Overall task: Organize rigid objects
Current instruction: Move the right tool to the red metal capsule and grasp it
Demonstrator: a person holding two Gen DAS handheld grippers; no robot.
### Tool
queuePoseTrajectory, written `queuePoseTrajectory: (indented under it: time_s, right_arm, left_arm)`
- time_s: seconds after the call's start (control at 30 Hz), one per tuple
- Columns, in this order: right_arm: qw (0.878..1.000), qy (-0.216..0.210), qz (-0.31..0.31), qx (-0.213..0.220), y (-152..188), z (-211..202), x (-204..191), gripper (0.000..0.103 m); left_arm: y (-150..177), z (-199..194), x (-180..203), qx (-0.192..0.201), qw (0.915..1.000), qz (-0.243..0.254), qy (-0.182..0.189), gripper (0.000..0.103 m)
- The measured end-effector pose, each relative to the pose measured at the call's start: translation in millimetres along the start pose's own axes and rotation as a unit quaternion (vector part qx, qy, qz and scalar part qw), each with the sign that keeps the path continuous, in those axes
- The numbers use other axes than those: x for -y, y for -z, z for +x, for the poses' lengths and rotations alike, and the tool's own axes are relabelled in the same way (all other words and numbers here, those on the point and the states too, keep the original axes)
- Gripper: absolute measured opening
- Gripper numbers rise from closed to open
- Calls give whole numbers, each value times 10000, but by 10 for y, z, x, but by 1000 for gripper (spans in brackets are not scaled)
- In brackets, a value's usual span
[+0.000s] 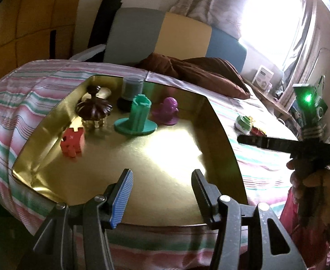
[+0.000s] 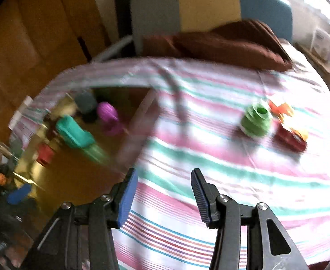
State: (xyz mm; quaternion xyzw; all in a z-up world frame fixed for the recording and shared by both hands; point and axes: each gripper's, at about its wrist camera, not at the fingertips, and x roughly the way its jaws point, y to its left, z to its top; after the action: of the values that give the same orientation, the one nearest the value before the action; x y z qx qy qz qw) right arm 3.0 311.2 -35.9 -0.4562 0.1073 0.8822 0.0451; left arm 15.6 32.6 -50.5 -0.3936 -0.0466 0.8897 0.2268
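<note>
A gold tray (image 1: 219,121) lies on a striped bed. In it stand a red block figure (image 1: 72,144), a dark brown carousel (image 1: 94,109), a teal part on a round base (image 1: 137,117), a purple figure (image 1: 167,110) and a grey cylinder (image 1: 132,88). My left gripper (image 1: 162,193) is open and empty above the tray's near edge. My right gripper (image 2: 165,195) is open and empty over the bedsheet, right of the tray (image 2: 74,180). A green ridged piece (image 2: 256,119) and a red and orange toy (image 2: 288,132) lie on the sheet ahead of it. The right wrist view is blurred.
A brown blanket (image 1: 201,69) lies behind the tray by grey, yellow and blue cushions (image 1: 183,31). The other hand-held gripper unit (image 1: 309,135) shows at the right of the left wrist view. A wooden wardrobe (image 2: 29,33) stands left of the bed.
</note>
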Motion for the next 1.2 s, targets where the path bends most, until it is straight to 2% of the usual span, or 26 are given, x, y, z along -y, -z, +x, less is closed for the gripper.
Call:
queuePoseTrajectory:
  time_s: [0.17, 0.37, 0.53, 0.63, 0.73, 0.83, 1.0, 1.1, 1.2]
  right_arm:
    - [9983, 415, 175, -363, 138, 81, 480, 50]
    - [9940, 974, 439, -224, -75, -22, 1219, 50]
    - [9913, 941, 908, -134, -288, -2, 1756, 50]
    - [9911, 871, 994, -169, -427, 104, 1927, 53]
    - [9904, 1016, 922, -140, -514, 234, 1968, 59]
    - [9925, 1013, 661, -195, -496, 280, 1844, 62]
    - [9986, 210, 202, -440, -246, 122, 1577, 62]
    - [9991, 357, 93, -211, -188, -14, 1570, 62]
    - [9976, 693, 88, 11, -288, -38, 1644, 60]
  left_arm:
    - [36, -19, 125, -10, 9999, 148, 69, 54]
    - [55, -32, 248, -16, 9995, 300, 33, 55]
    - [59, -54, 310, -43, 9993, 380, -2, 55]
    - [30, -77, 348, -42, 9992, 398, -6, 55]
    - [11, -103, 397, -27, 9990, 456, -23, 55]
    - [9, -114, 453, -26, 9985, 539, -48, 55]
    - [0, -61, 557, -95, 9978, 648, 53, 54]
    - [2, -33, 628, -121, 9970, 751, 109, 54]
    - [3, -22, 675, -143, 9965, 813, 151, 55]
